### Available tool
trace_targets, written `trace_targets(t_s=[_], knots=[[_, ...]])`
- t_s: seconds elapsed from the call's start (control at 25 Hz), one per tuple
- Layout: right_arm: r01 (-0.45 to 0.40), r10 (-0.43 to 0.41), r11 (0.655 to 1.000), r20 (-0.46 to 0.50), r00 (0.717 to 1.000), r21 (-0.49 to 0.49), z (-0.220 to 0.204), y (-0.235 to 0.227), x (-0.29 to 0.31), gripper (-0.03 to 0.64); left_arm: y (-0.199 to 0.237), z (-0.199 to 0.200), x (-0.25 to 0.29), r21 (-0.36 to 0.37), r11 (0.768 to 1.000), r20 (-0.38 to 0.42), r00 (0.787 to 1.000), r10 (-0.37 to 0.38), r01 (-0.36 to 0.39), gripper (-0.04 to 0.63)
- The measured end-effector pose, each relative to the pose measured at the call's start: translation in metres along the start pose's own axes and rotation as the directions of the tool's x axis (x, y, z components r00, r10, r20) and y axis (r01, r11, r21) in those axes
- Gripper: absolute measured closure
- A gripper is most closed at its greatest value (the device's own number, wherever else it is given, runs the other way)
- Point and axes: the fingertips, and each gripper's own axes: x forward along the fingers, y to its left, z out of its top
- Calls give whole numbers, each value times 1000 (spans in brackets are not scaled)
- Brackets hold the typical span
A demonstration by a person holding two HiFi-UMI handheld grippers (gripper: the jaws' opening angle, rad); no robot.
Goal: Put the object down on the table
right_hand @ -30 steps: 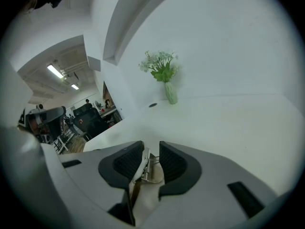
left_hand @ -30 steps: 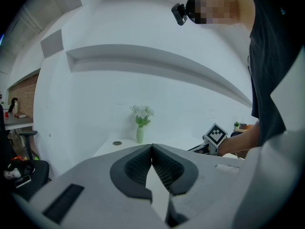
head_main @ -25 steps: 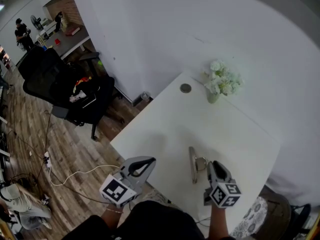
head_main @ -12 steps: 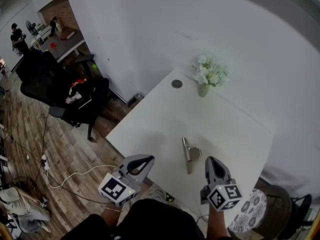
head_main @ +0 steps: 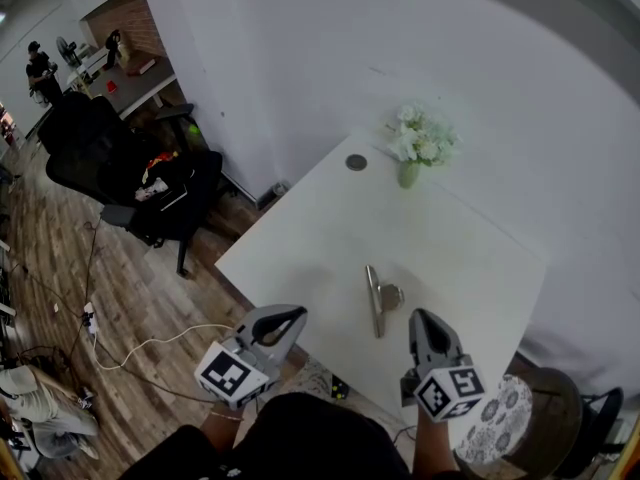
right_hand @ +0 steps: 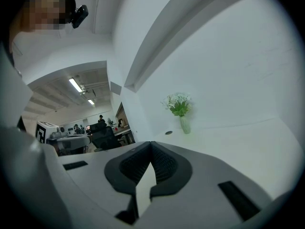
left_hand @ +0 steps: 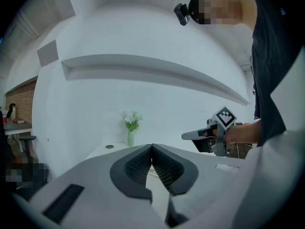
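**Q:** Head view: what print shows, and where is the task's thing?

**A:** Each marker cube (head_main: 232,378) bears a square black-and-white pattern, which is all the print that can be read. The metal clip (head_main: 375,298) lies flat on the white table (head_main: 300,238), towards its near edge. The left gripper (head_main: 300,314) is held at that edge, left of the clip and apart from it. The right gripper (head_main: 420,316) is held just right of the clip, also clear of it. A vase of flowers (head_main: 420,146) and a small round disc (head_main: 356,162) stand at the far corner. A black office chair (head_main: 110,168) is on the floor to the left.

**Q:** Left gripper view: how do the fingers stand?

**A:** The ribbed pads (left_hand: 139,163) meet along one seam, closed on nothing. Beyond them the right gripper shows in a hand, its cube's pattern facing the camera.

**Q:** Right gripper view?

**A:** Its ribbed pads (right_hand: 164,163) are likewise pressed together and hold nothing. The clip is not between them. The vase stands well beyond, against the white wall.
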Motion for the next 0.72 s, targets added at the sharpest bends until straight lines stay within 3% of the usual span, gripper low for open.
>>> trace_targets(t_s=[0.72], knots=[[8, -8, 1000, -18, 1000, -22, -2, 1, -1, 618, 0, -2, -2, -3, 1000, -5, 1000, -4, 4, 595]])
